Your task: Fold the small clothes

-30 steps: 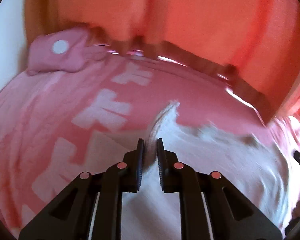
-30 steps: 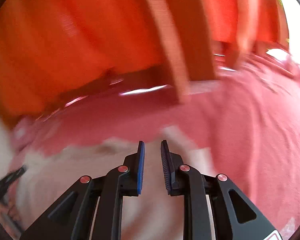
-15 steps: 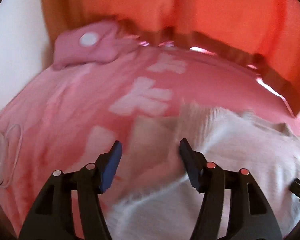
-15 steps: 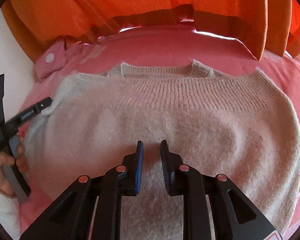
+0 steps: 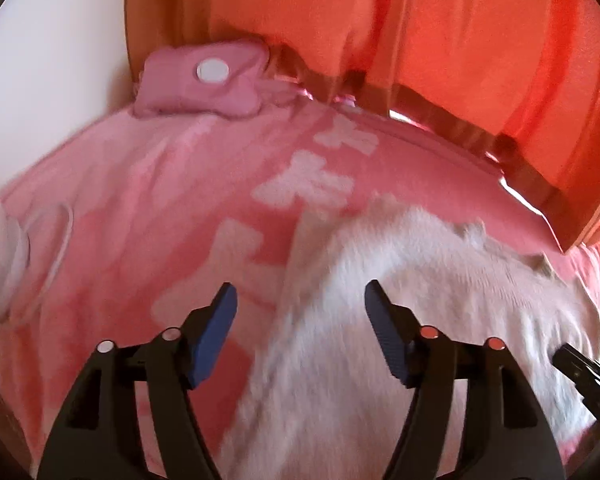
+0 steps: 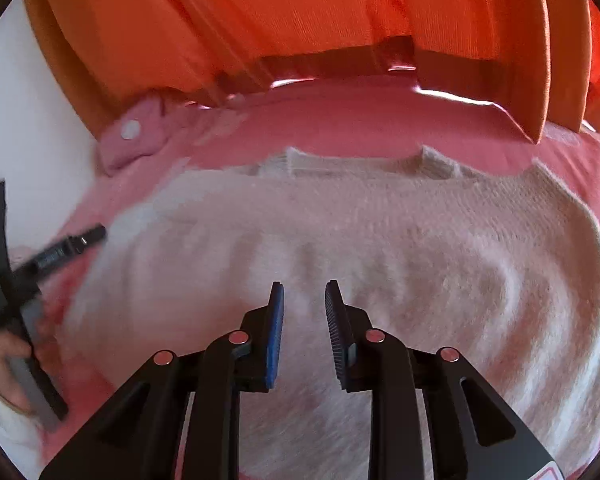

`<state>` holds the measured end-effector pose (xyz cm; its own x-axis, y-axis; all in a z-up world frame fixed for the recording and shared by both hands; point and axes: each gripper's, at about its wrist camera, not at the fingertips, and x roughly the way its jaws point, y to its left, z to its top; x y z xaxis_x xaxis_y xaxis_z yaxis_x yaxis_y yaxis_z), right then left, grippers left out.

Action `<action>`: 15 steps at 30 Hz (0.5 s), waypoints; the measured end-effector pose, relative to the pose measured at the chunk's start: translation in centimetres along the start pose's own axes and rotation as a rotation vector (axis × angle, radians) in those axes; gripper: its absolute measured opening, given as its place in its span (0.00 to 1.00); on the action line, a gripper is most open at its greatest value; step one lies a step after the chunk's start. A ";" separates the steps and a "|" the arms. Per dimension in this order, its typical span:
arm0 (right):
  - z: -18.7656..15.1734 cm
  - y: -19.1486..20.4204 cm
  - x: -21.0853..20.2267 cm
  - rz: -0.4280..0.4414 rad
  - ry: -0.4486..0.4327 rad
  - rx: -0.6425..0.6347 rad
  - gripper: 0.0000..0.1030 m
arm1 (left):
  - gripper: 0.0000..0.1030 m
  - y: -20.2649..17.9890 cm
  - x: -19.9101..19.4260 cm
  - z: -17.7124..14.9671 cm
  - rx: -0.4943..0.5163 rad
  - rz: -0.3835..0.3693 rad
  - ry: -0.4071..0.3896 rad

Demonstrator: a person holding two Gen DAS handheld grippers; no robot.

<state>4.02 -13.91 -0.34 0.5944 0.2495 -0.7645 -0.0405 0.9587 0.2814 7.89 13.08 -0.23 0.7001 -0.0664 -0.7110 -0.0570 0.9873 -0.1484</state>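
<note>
Sweater point(image 5: 420, 320) filled the lower right of your left wrist view; your left gripper point(image 5: 300, 300) had just been opening, empty, over its edge. Right wrist view: your right gripper point(image 6: 304, 300) had been widening slightly, narrow, above the sweater's middle on the pink bed point(image 6: 360, 128).
</note>
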 end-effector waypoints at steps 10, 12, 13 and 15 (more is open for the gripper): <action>-2.2 2.9 0.7 -0.023 0.019 -0.090 0.29 | 0.63 0.0 0.2 -3.1 0.022 0.033 0.049; -2.7 3.4 0.8 -0.053 0.000 -0.108 0.29 | 0.63 -0.2 0.2 -3.3 0.028 0.040 0.047; -2.7 3.8 0.4 -0.059 -0.009 -0.121 0.29 | 0.63 -0.3 0.2 -3.3 0.029 0.040 0.049; -2.9 3.9 -0.7 -0.026 -0.048 -0.113 0.29 | 0.63 -0.3 0.2 -3.4 0.025 0.039 0.051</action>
<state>1.14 -9.99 -0.43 0.6339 0.2201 -0.7414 -0.1134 0.9747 0.1924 5.65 12.23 -2.67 0.6604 -0.0342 -0.7502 -0.0652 0.9926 -0.1025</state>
